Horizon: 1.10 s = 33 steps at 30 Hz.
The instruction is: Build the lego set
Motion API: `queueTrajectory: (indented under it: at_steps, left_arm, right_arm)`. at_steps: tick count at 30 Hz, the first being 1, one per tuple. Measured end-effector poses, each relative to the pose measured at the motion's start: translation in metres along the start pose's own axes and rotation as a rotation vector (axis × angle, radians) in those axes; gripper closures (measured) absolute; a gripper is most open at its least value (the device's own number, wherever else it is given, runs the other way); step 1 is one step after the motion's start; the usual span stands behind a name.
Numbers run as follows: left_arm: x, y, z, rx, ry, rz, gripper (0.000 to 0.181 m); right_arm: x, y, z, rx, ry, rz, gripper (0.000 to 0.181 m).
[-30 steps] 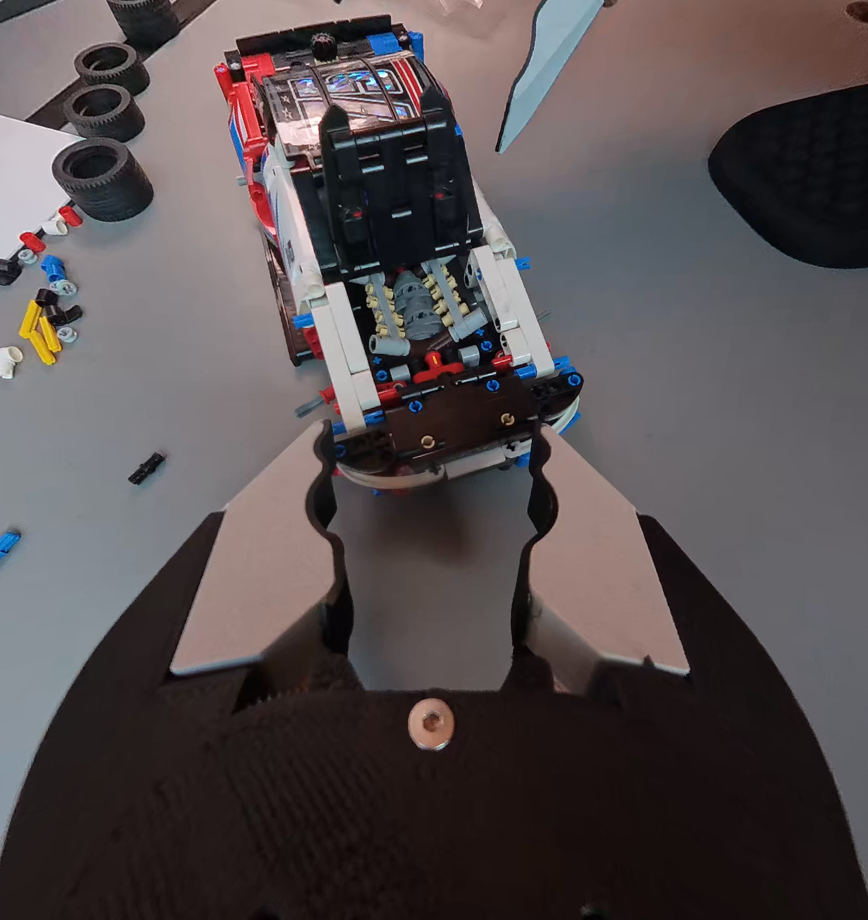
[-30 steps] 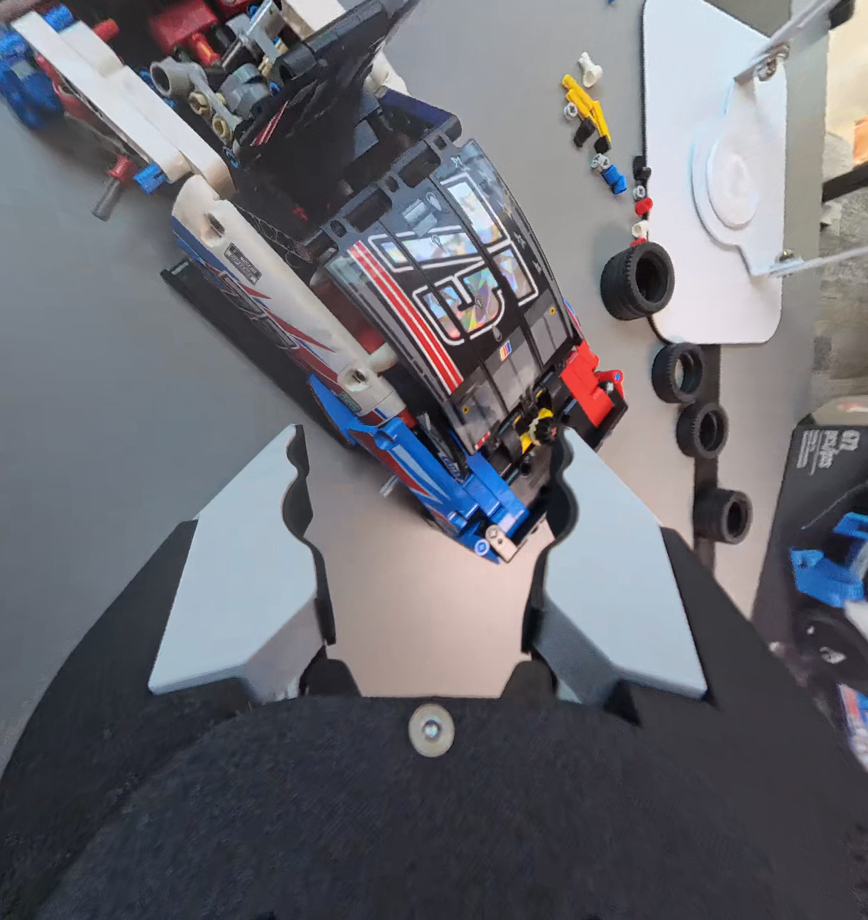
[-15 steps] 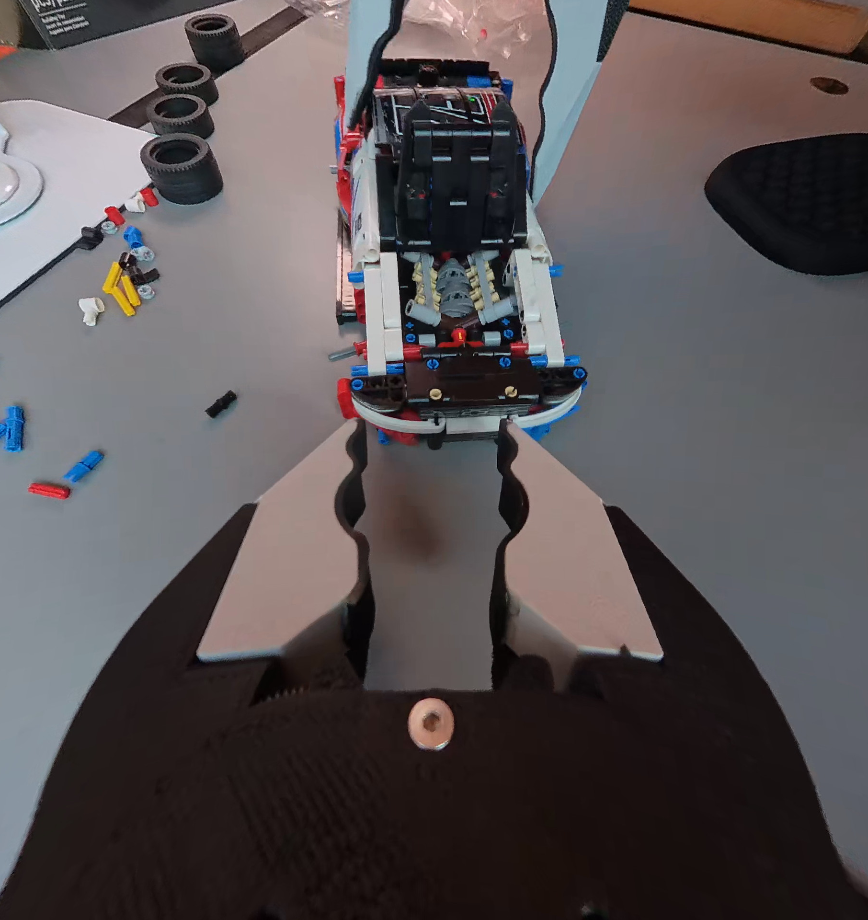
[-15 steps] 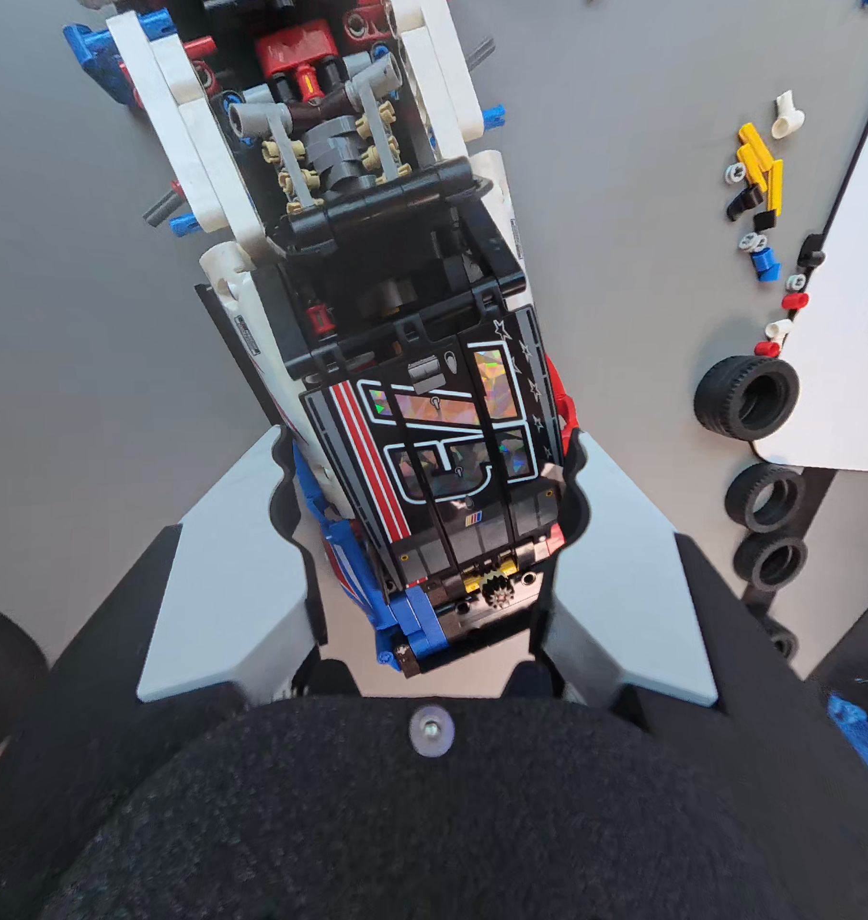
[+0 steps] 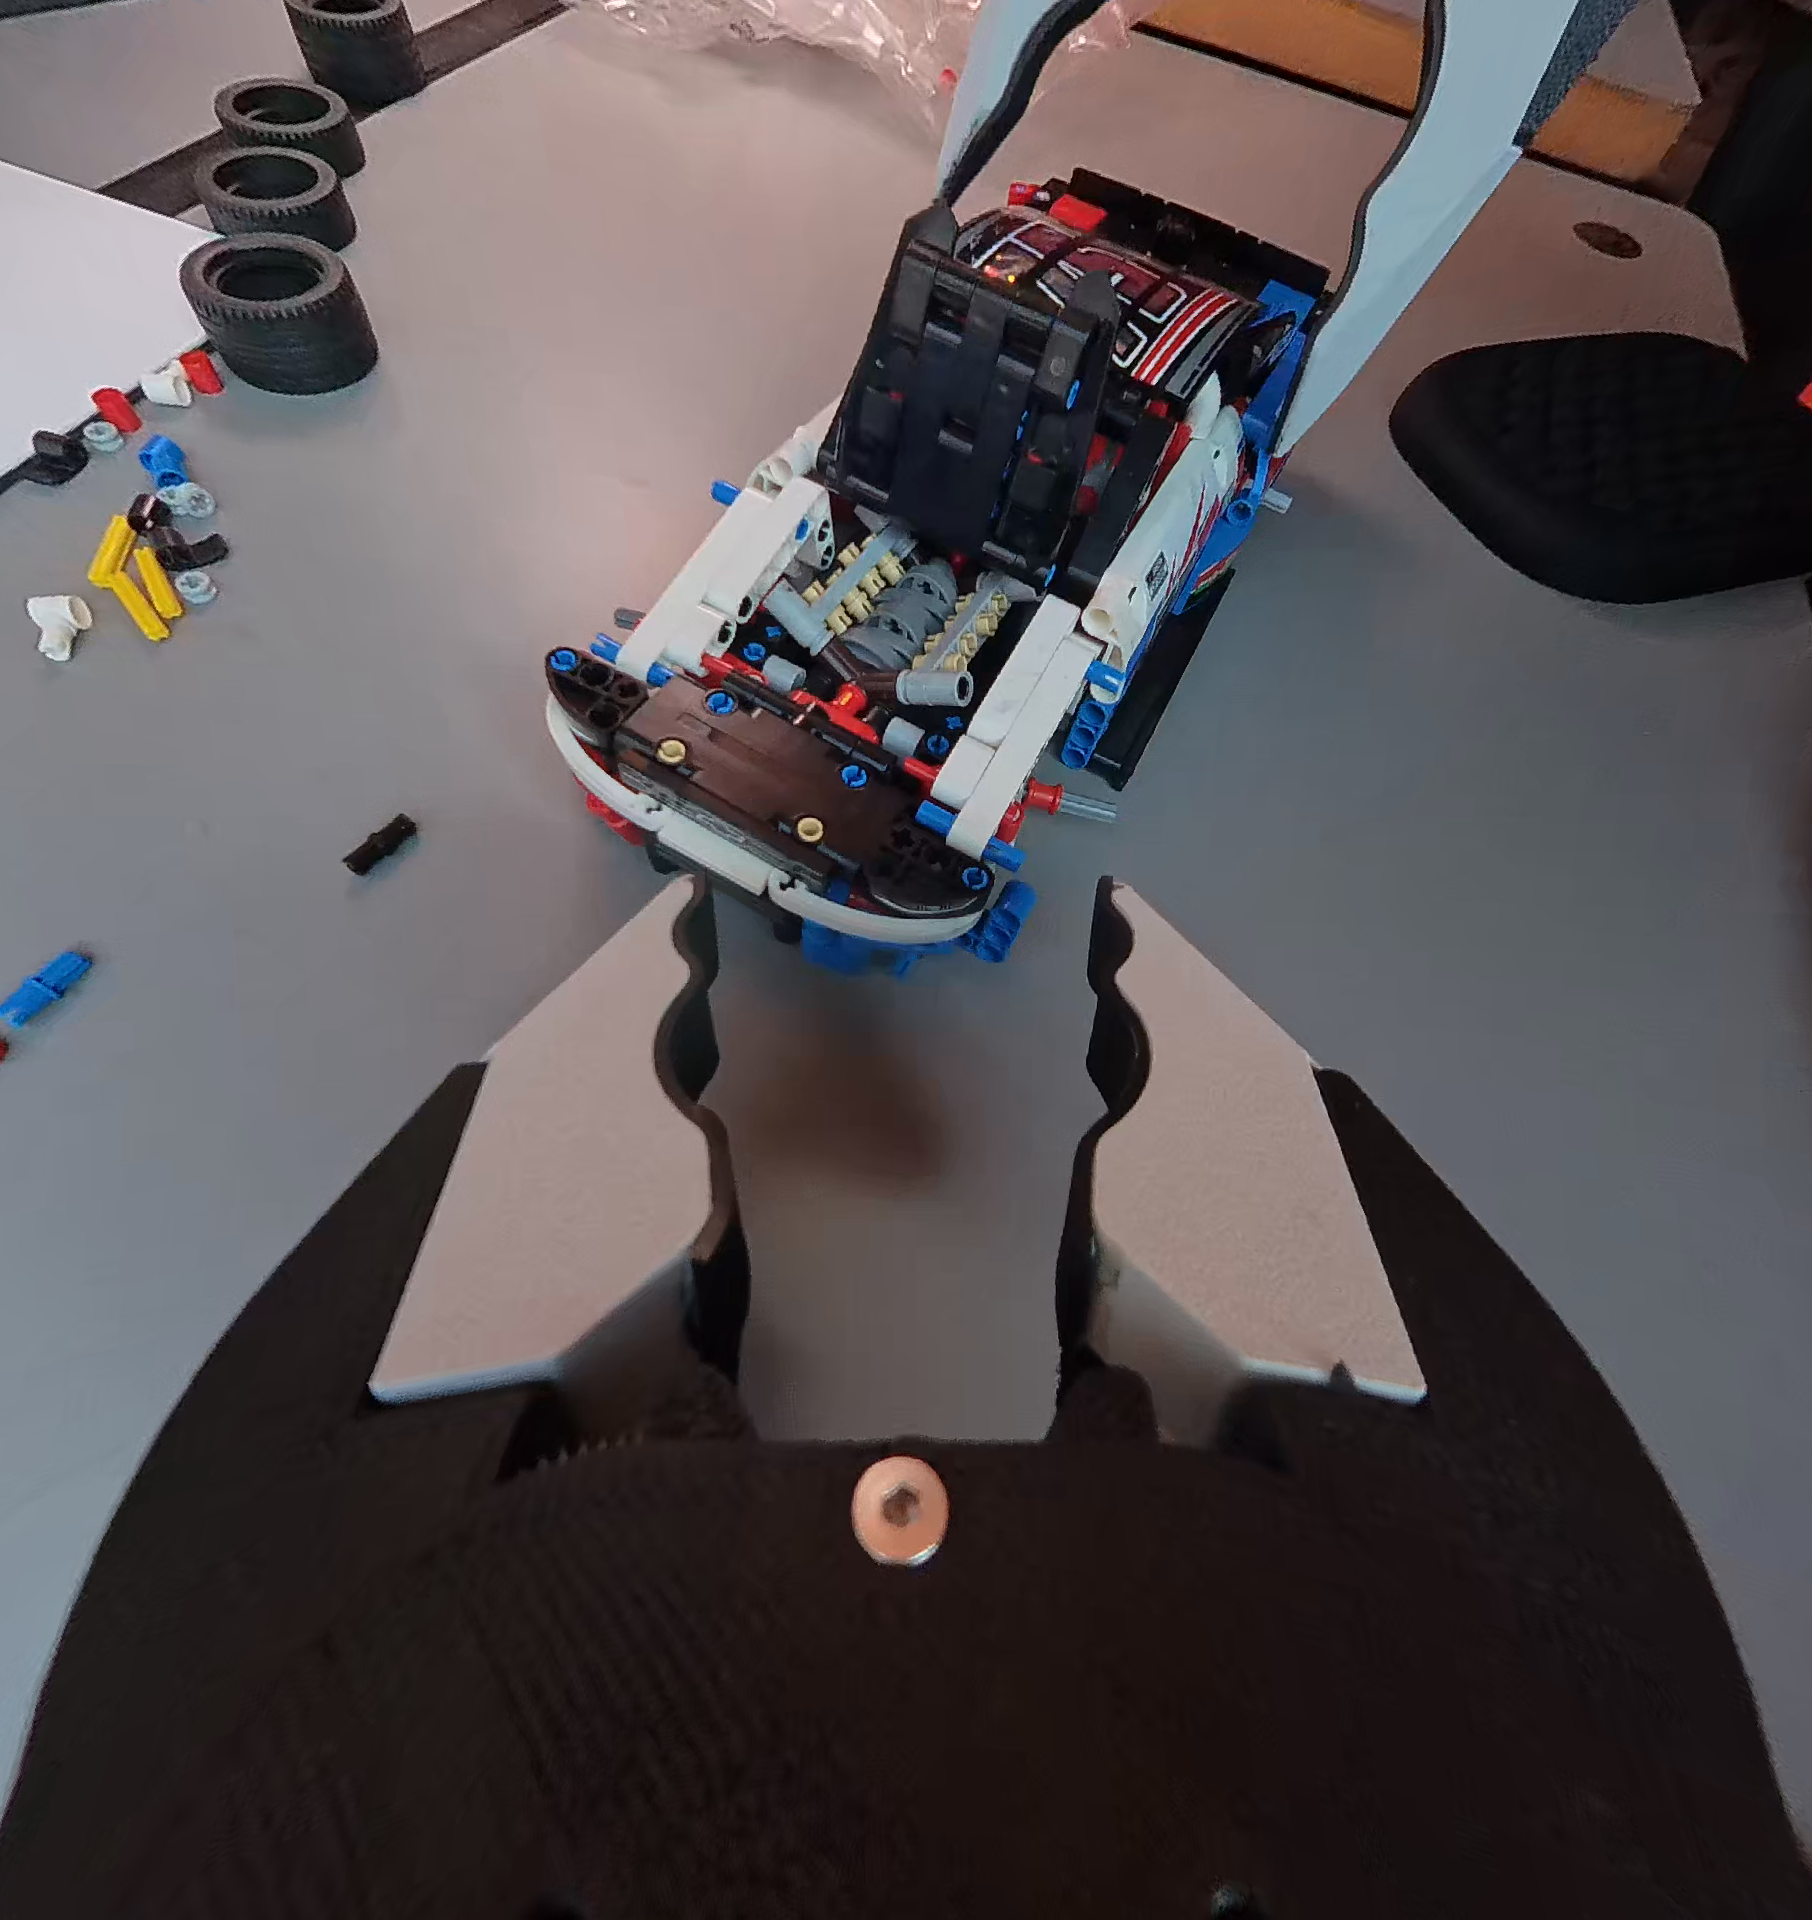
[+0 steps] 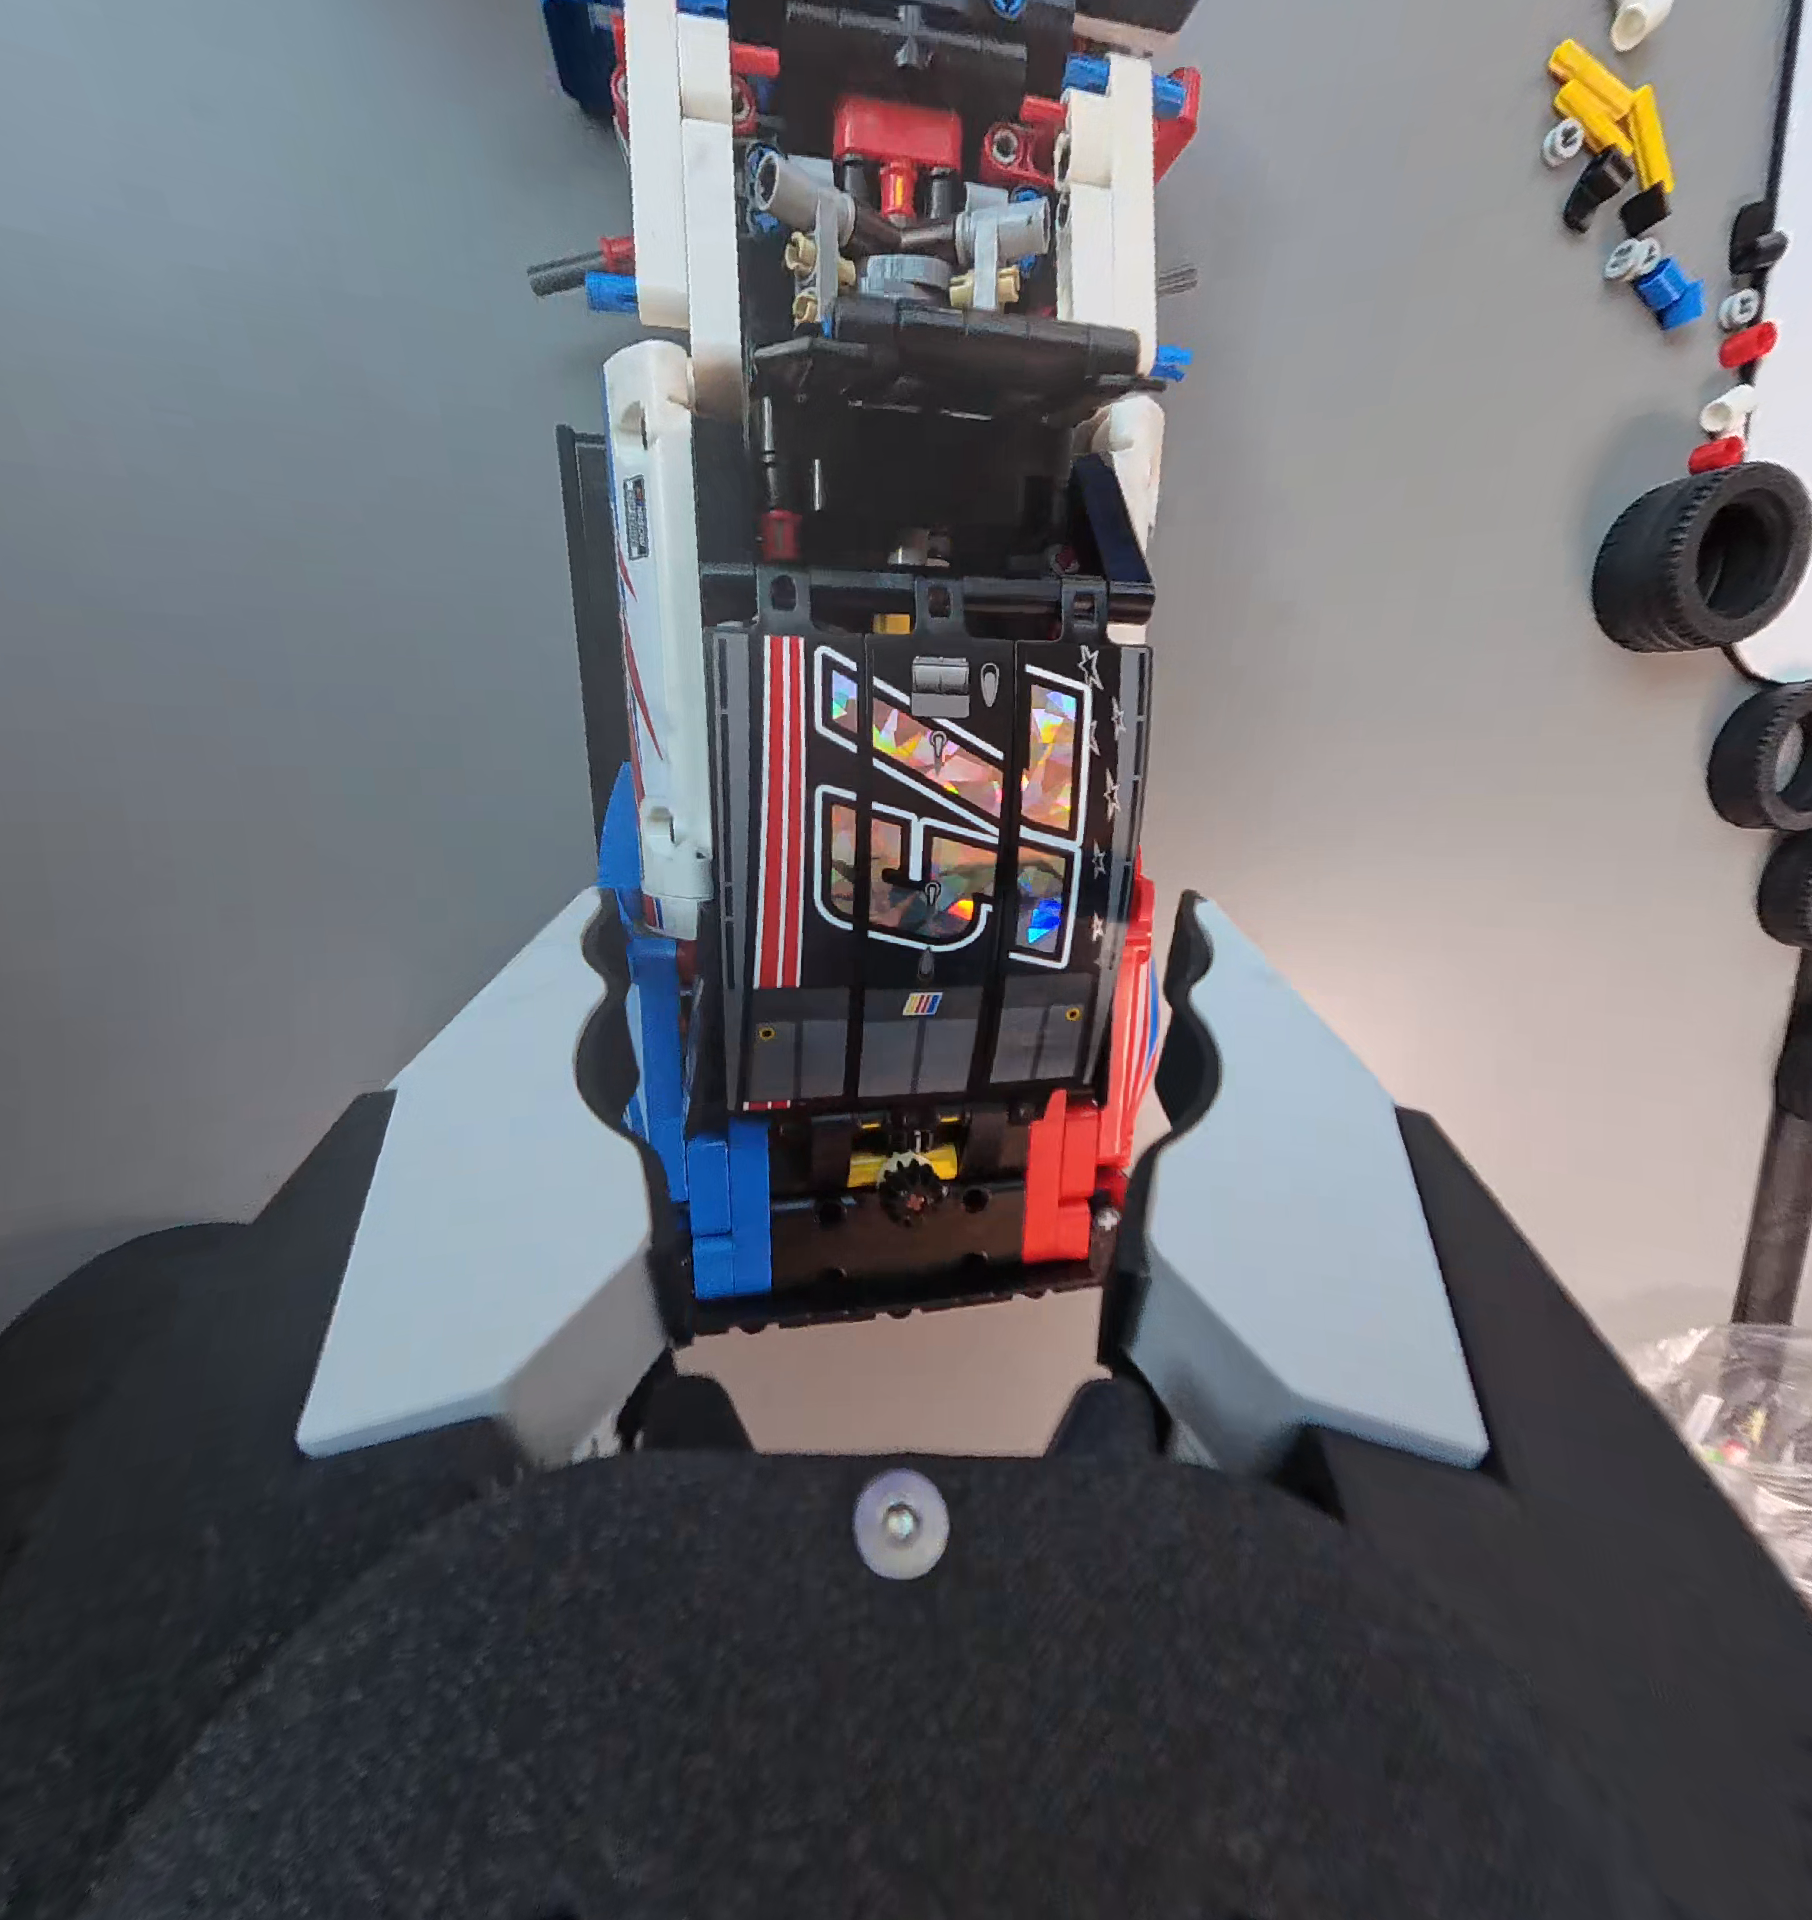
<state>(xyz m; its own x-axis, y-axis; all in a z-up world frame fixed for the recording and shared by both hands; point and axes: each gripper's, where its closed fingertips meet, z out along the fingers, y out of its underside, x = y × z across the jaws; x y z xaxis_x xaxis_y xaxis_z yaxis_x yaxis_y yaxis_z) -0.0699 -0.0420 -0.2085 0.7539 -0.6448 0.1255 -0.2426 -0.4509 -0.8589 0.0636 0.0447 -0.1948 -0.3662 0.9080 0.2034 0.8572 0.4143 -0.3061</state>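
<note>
Car [image 6: 923, 727] sits on grey table [image 5: 1401, 935], wheels not yet on. My right gripper [image 6: 886, 914] clamps its hood end; left gripper [image 5: 897, 894] hangs open, empty, just short of the tail. Next, I judge: steady body, fetch tyres [image 5: 278, 312].

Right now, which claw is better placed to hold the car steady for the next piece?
Right. The right claw already straddles the car at its decorated end, pads close against both sides. The left claw is open, just short of the other end, free to fetch the loose parts.
</note>
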Motion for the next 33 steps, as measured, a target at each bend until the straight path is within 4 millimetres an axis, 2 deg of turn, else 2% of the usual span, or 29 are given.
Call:
queueTrajectory:
  at_steps: [4,5,10,15,27,30,33]
  left_arm:
    - [0.000,0.003,0.002,-0.020,-0.011,0.011,0.110]
    - [0.001,0.004,0.002,-0.029,-0.011,0.017,0.111]
    - [0.000,0.012,0.001,-0.073,-0.032,0.062,0.111]
    - [-0.004,0.020,0.007,-0.118,-0.065,0.089,0.112]
    - [-0.002,0.021,0.017,-0.153,-0.132,0.183,0.119]
    - [0.003,0.023,0.015,-0.157,-0.100,0.192,0.119]
    - [0.019,0.025,0.009,-0.151,0.019,0.174,0.119]
  right_arm:
    - [-0.004,0.001,0.010,0.011,-0.016,0.011,0.080]
    - [-0.002,0.001,0.011,0.012,-0.001,0.013,0.086]
    - [-0.002,0.001,0.010,0.031,-0.003,0.021,0.087]
    - [-0.003,0.000,0.010,0.056,-0.001,0.025,0.087]
    - [-0.005,-0.001,0.009,0.110,-0.004,0.007,0.087]
    - [-0.007,0.000,0.008,0.128,-0.008,-0.008,0.087]
    - [-0.011,0.002,0.006,0.164,-0.026,-0.056,0.087]
